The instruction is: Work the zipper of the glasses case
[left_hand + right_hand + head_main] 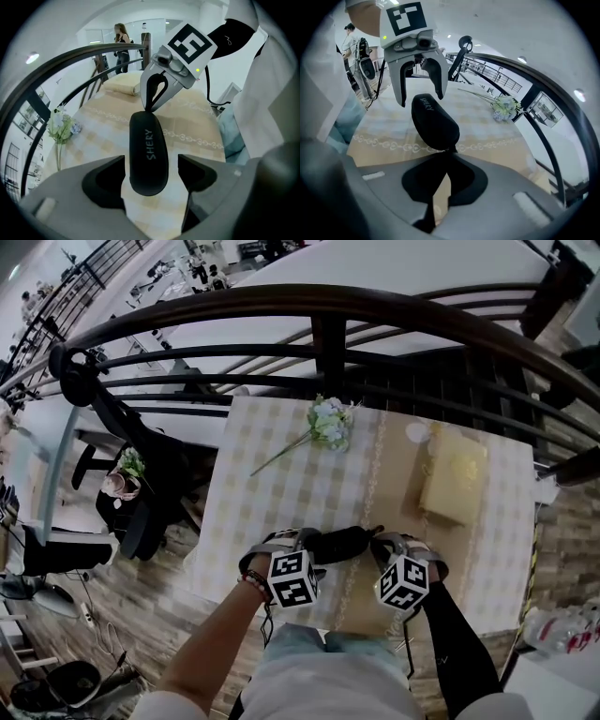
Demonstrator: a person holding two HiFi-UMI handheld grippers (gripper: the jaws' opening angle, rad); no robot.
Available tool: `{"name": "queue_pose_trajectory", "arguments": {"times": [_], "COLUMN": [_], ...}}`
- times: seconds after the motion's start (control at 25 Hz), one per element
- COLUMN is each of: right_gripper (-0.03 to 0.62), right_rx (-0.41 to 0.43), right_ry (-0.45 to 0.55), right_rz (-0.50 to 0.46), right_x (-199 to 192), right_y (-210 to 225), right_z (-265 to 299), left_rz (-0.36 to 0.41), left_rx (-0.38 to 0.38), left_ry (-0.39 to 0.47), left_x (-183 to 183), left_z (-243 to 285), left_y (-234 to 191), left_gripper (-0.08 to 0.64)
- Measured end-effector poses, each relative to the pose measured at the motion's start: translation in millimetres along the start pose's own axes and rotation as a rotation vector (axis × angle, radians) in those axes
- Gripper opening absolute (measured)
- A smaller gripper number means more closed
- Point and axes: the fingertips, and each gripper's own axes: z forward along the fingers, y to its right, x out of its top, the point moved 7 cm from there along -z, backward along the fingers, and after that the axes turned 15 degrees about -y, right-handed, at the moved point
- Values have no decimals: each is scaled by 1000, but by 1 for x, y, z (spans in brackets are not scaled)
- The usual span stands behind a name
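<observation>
A black oval glasses case (339, 544) with pale lettering hangs between my two grippers over the front of the checked tablecloth (281, 493). In the left gripper view the case (149, 157) lies lengthwise between the jaws of my left gripper (150, 173), which stands open with a gap on each side. My right gripper (449, 157) is shut on the thin black zipper pull at the case's end (435, 124). From the left gripper view, the right gripper (151, 108) pinches the case's far tip. The zipper line itself is hidden.
A sprig of pale flowers (328, 423) lies at the table's far middle. A yellow box (454, 476) sits at the far right beside a small white round thing (416, 432). A dark curved railing (328, 334) runs behind the table. The front edge is close below the grippers.
</observation>
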Motion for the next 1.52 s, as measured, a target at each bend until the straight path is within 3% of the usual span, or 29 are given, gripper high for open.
{"name": "queue_pose_trajectory", "arguments": {"times": [0.24,0.4,0.6,0.8,1.08,1.52], "right_gripper": [31,31,31,31,31,31], "right_rx": [4,14,18,26,47,70], "right_ry": [-7,-14,-25,-21,-21,-16], "right_rz": [-12,23,48,86,125,186], "right_x": [0,-1,-5,-6,-4,8], "right_y": [1,0,-5,-11,-25,-53], "right_z": [2,5,6,4,-4,-13], "left_rz": [73,153,227,217,199,241], "left_rx": [38,73,121,215,219,216], "left_ry": [8,-17,-34,-58,-49,-49], "left_x": [5,5,3,4,2,1], "left_z": [4,7,6,13,15,16], "left_y": [-6,-11,2,12,14,16], "left_gripper": [359,266,255,252,250,250]}}
